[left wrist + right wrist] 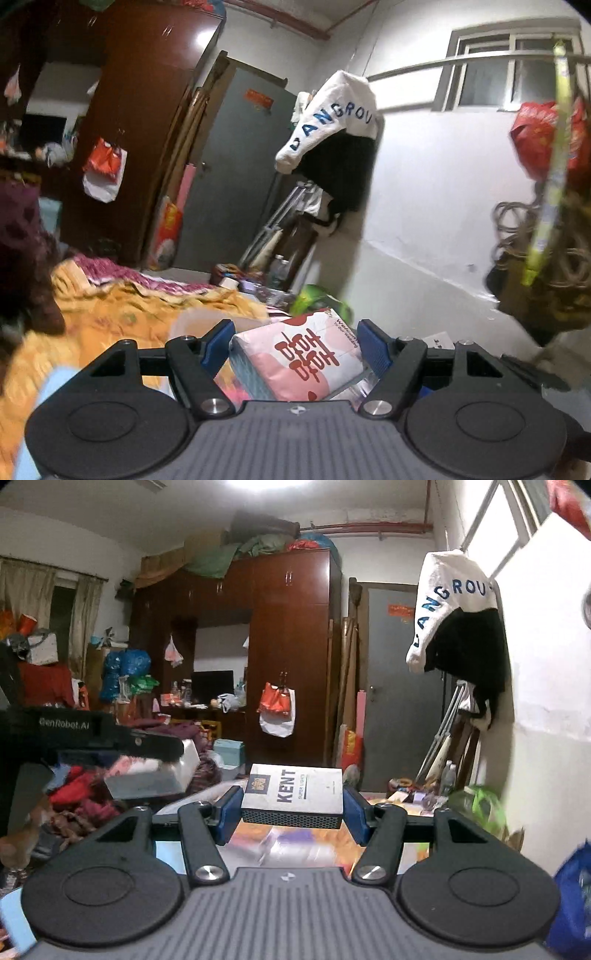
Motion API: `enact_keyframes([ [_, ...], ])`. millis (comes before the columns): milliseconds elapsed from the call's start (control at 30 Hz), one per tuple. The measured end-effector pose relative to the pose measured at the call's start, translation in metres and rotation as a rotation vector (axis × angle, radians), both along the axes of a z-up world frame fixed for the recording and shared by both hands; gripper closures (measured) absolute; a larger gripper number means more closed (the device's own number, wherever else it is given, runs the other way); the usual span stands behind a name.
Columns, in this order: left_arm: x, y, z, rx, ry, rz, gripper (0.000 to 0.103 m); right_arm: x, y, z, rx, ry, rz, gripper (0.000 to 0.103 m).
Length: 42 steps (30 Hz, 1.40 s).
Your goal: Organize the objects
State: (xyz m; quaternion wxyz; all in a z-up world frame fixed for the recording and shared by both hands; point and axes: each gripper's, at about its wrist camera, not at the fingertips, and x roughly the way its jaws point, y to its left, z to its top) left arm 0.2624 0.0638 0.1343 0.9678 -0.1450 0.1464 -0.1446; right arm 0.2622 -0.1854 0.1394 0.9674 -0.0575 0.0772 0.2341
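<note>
Left gripper (293, 341): its blue pads are pressing on both sides of a pink tissue pack (299, 360), jaws standing partly apart to the pack's width. The pack is sitting tilted between the fingers, printed face turned up, clear of the bedding. An orange quilt (122, 314) is lying below and to the left of the jaws. Ahead of the fingertips, a grey door (236, 166) is standing shut, with a white garment with blue letters (328, 122) hanging to the right of it on the wall.

Right gripper (291, 806): the pads are clamping the two short ends of a KENT cigarette box (295, 790), jaws partly apart to the box's length. The box is lying flat and level across the fingertips, label facing up. The surface beneath the jaws is blurred; contents cannot be told. To the left of this gripper, the other gripper is showing side-on, carrying its pack. Beyond the fingertips a brown wardrobe (288, 646) is standing, a red-and-white bag (277, 712) hanging on its door.
</note>
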Motion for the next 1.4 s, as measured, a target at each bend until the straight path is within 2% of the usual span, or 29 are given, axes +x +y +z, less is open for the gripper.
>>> enact_keyframes([
  [67, 0.021, -0.004, 0.001, 0.022, 0.017, -0.020, 0.026, 0.028, 0.009, 0.003, -0.032, 0.006, -0.002, 0.041],
  [100, 0.030, -0.006, -0.002, 0.031, -0.001, -0.027, 0.025, 0.041, 0.013, 0.002, -0.053, 0.013, 0.000, 0.041],
  [133, 0.035, -0.008, -0.006, 0.043, -0.035, -0.026, 0.023, 0.050, 0.016, 0.000, -0.067, 0.009, -0.003, 0.035],
  [167, 0.039, -0.008, -0.010, 0.053, -0.048, -0.015, 0.017, 0.056, 0.019, -0.003, -0.083, -0.008, -0.017, 0.013],
  [200, 0.042, -0.009, -0.014, 0.065, -0.037, 0.006, 0.012, 0.060, 0.020, -0.006, -0.095, -0.017, -0.035, 0.002],
  [233, 0.045, -0.011, -0.016, 0.079, -0.023, 0.019, 0.011, 0.062, 0.019, -0.008, -0.100, -0.017, -0.045, 0.000],
  [333, 0.039, -0.014, -0.022, 0.137, -0.057, 0.012, 0.011, 0.055, 0.003, -0.012, -0.060, 0.013, -0.033, 0.000],
  [433, 0.021, -0.018, -0.027, 0.179, -0.099, 0.024, 0.006, 0.034, -0.011, -0.012, -0.010, -0.015, -0.024, 0.000],
  [533, 0.006, -0.022, -0.029, 0.214, -0.127, 0.061, 0.005, 0.021, -0.017, -0.010, -0.016, -0.022, -0.041, 0.000],
  [633, -0.005, -0.028, -0.030, 0.266, -0.120, 0.075, 0.005, 0.017, -0.011, -0.015, -0.074, 0.015, -0.073, 0.000],
  [800, -0.023, -0.028, -0.033, 0.300, -0.107, 0.056, 0.005, 0.002, -0.004, -0.034, -0.156, 0.026, -0.092, 0.000],
  [900, -0.031, -0.028, -0.035, 0.329, -0.086, 0.057, 0.005, -0.007, -0.009, -0.035, -0.127, 0.034, -0.093, 0.000],
  [1033, -0.036, -0.032, -0.034, 0.349, -0.073, 0.065, 0.005, -0.011, -0.018, -0.034, -0.084, 0.093, -0.066, 0.000],
  [1400, -0.044, -0.044, -0.038, 0.385, -0.051, 0.042, 0.005, -0.006, -0.030, -0.034, -0.052, 0.117, -0.106, 0.000],
])
